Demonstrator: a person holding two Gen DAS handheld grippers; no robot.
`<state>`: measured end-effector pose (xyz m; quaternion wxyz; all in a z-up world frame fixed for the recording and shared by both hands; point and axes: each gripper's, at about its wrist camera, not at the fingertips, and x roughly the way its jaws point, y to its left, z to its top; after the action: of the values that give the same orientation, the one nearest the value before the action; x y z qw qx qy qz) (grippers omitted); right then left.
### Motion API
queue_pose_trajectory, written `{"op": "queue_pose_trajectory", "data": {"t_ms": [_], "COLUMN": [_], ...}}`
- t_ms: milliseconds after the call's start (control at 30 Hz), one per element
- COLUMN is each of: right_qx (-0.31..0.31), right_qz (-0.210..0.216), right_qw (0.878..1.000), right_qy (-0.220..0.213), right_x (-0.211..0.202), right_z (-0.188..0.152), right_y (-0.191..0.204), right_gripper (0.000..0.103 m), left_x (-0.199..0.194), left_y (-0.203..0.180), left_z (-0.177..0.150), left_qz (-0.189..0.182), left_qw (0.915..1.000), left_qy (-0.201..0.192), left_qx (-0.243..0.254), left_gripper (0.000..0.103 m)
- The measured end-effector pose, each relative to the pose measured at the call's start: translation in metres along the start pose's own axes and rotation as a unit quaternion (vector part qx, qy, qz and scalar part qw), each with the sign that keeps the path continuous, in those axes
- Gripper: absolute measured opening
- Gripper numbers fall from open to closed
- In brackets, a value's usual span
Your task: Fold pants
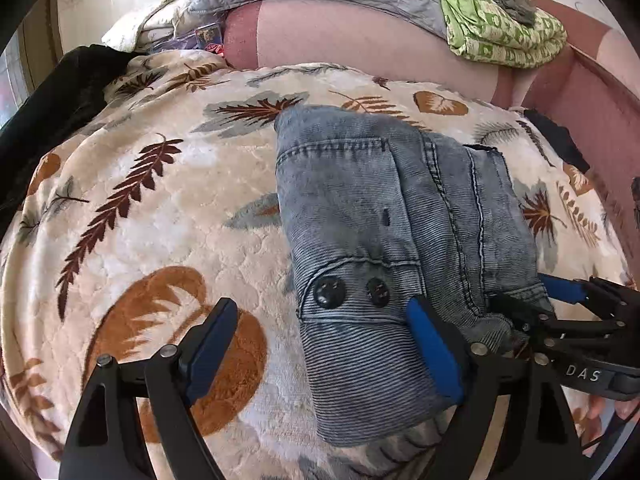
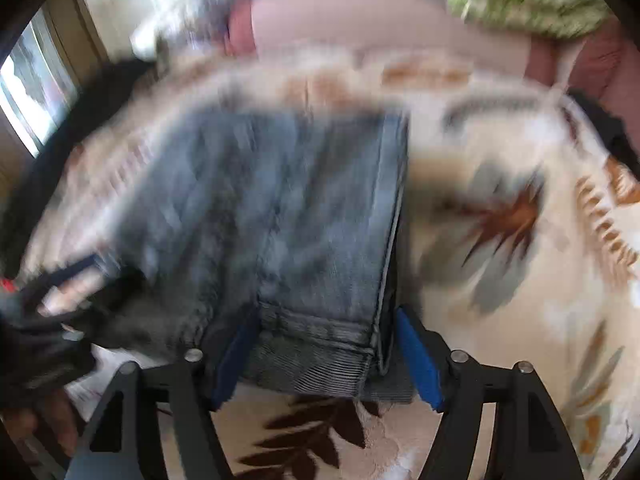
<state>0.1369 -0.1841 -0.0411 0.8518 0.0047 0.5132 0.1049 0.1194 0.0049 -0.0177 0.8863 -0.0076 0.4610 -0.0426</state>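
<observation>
Left gripper (image 1: pixel 326 354) is spread wide, nothing pinched between its 2 blue pads; one pad (image 1: pixel 434 350) lies against the near edge of the folded pants (image 1: pixel 384 220), the other hangs over bare blanket. Just past that touching pad sit 2 dark buttons (image 1: pixel 330 292) on the denim, and the bundle runs away ahead of the tool as a compact folded stack. Over on its far side, the right gripper (image 1: pixel 520 304) reaches in at the corner of the denim, fingers hidden in the cloth there. From the right wrist view, heavily blurred, the right gripper (image 2: pixel 326 358) has its jaws apart too, straddling the hemmed end of the pants (image 2: pixel 280 208) without closing on it. Under everything lies the cream leaf-print blanket (image 1: pixel 168 216); beyond it, a pink headboard (image 1: pixel 360 40) and a green patterned cloth (image 1: pixel 500 28).
</observation>
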Motion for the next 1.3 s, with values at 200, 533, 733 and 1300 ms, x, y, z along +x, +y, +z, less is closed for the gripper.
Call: {"op": "queue_pose_trajectory", "data": {"t_ms": [200,533,733,1300], "right_qx": [0.010,0.004,0.014,-0.022], "right_qz": [0.012,-0.001,0.012,0.032], "right_qw": [0.999,0.990,0.988,0.985], "right_qy": [-0.029,-0.143,-0.152,-0.171], "right_x": [-0.030,-0.096,-0.091,-0.100], "right_z": [-0.001,-0.049,-0.072,-0.083], "right_y": [-0.003,-0.014,-0.028,-0.013], "right_gripper": [0.080,0.102,0.103,0.103], "left_x": [-0.006,-0.048,-0.074,-0.104], "left_y": [0.001,-0.006,-0.017,-0.043], "left_z": [0.001,-0.015,-0.032,-0.045], "left_qz": [-0.002,0.008,0.041,0.076], "left_qw": [1.0000,0.9993,0.9977,0.9943], "left_qy": [-0.005,-0.036,-0.053,-0.075], "left_qx": [-0.007,-0.010,-0.007,0.005], "left_gripper": [0.090,0.089,0.089,0.089]}}
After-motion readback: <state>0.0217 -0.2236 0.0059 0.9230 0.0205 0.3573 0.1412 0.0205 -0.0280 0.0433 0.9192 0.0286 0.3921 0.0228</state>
